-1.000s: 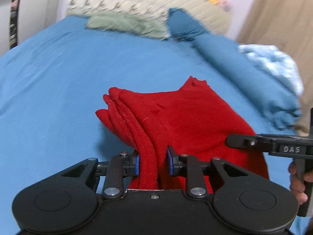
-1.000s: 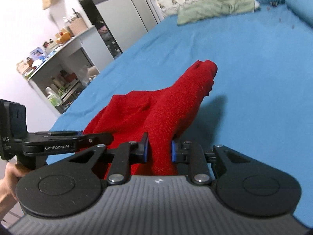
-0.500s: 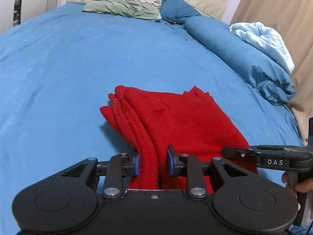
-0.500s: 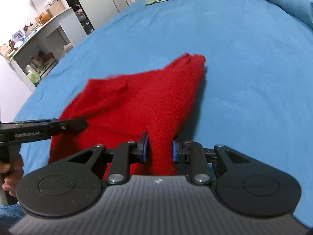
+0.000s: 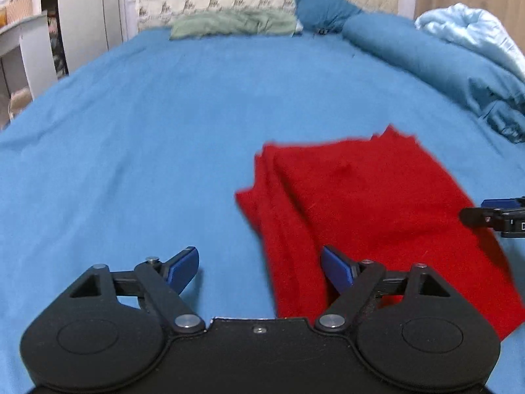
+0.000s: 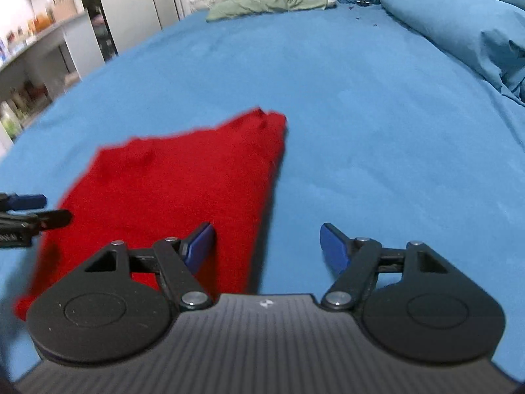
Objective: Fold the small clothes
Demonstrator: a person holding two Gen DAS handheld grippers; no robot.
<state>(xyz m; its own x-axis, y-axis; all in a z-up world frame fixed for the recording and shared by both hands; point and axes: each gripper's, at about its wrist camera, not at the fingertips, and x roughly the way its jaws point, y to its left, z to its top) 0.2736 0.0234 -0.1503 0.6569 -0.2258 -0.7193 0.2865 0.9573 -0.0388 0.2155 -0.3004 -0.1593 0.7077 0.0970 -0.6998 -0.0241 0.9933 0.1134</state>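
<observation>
While both grippers' fingers point(image 5: 183, 267) gape wide, the folded red garment point(image 5: 370, 210) lies lengthwise away from them.

A blue bed point(image 5: 137, 138) is carrying a folded red garment point(image 5: 370, 203), a green cloth point(image 5: 233, 26), and bunched blue bedding point(image 5: 426, 55) along its right edge.

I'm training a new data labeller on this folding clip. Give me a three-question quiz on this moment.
1. True or false: the left gripper is clamped on the red garment.
2. The garment lies on: A) a wooden table B) the blue bedsheet C) a chair
3. Fill in: the right gripper's jaws stand ____.

Key: 1 false; 2 B; 3 open
</observation>
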